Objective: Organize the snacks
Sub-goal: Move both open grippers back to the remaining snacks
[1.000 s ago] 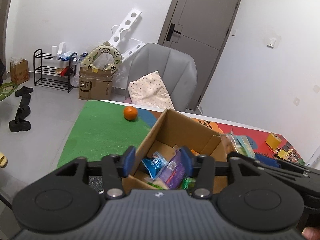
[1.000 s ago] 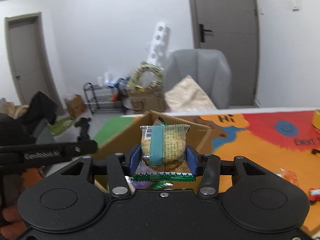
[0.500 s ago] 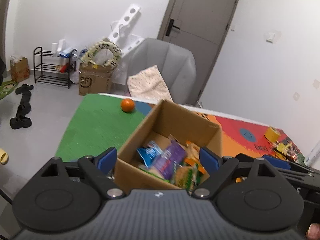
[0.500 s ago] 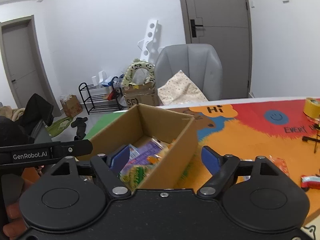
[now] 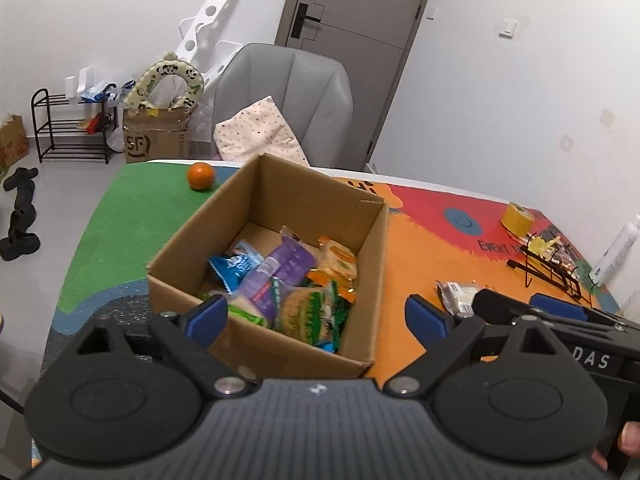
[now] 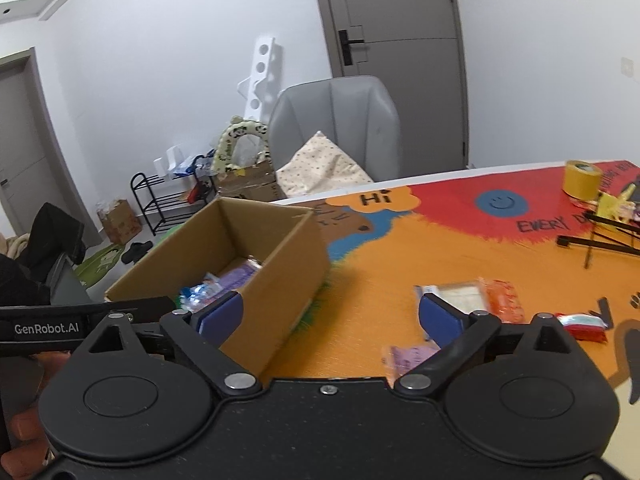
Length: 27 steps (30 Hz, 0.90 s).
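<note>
White walls, a grey door and a grey chair (image 5: 288, 92) stand behind my table, which is covered by a bright mat (image 5: 424, 256), green at its left end and orange and red toward the right. On the green part, near the far left corner, I see an orange (image 5: 201, 175) sitting alone. Just right of it stands the open cardboard box (image 5: 372, 280), with a heap of snack packets (image 5: 288, 280) inside: blue, purple, yellow and green wrappers lie jumbled on one another. My left gripper (image 5: 316, 314) hangs over the near edge of the box with its jaws spread wide and nothing between them. Right of the box, on the orange part of the mat, more snacks lie loose: a pale packet with an orange end (image 6: 472, 294), a purple packet (image 6: 410, 358) nearer the front edge, and a red and white one (image 6: 582, 325) farther right. My right gripper (image 6: 330, 314) hovers between the box and these packets, jaws wide apart and holding nothing. Toward the far right corner I see a roll of yellow tape (image 6: 582, 179) and a black wire rack (image 5: 548, 270).
</note>
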Motion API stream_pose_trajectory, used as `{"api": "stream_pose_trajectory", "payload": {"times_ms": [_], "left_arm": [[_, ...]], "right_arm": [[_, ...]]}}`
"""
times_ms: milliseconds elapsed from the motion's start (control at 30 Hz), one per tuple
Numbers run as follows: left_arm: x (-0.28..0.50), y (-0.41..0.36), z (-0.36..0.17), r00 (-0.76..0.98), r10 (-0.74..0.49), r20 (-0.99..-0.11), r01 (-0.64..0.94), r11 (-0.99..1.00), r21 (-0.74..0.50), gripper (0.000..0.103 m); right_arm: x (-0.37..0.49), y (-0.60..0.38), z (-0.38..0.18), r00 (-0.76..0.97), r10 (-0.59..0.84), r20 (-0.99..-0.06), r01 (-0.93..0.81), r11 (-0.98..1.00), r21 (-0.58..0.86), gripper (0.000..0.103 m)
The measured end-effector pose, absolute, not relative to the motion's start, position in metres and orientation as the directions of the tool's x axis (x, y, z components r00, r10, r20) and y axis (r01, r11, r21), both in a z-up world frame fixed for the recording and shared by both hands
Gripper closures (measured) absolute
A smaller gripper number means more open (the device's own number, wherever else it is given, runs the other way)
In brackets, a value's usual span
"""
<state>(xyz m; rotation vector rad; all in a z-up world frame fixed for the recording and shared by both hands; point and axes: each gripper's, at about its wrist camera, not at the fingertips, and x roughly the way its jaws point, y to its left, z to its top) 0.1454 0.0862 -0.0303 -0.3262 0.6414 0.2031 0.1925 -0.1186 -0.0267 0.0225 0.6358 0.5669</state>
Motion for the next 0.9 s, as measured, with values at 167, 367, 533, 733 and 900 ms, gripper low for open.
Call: {"api": "stream_pose_trajectory", "payload": {"times_ms": [167,367,533,733,900], "left_arm": [[0.152,0.069,-0.029,0.788,0.064,-0.613,-0.251,0.942,-0.225,0.007],[0.16,0.048,-0.024,0.816,0.05,-0.576,-0.217,0.95,-0.225,0.002],[0.168,0.034,-0.021,0.835,0.01,-0.55,-0.179,0.951,-0.254,0.002],[0.18,0.015,-0.025,0.823,0.024,-0.567,-0.184,0.956,-0.228,0.002],[0.188,0.006,-0.031,0.833,-0.061,-0.55,-0.142,0.937,-0.319,0.002]], "right_arm": [[0.196,-0.142,-0.029,0.664,0.5,-0.555,-0.462,0.859,0.22,0.001],[0.201,-0.166,-0.03,0.683,0.478,-0.552,-0.43,0.874,0.225,0.0],[0.207,-0.187,-0.034,0.705,0.444,-0.553,-0.387,0.894,0.224,0.0],[0.215,-0.214,-0.041,0.726,0.402,-0.558,-0.33,0.916,0.23,0.0],[0.218,-0.23,-0.048,0.733,0.378,-0.566,-0.299,0.926,0.232,0.0]]}}
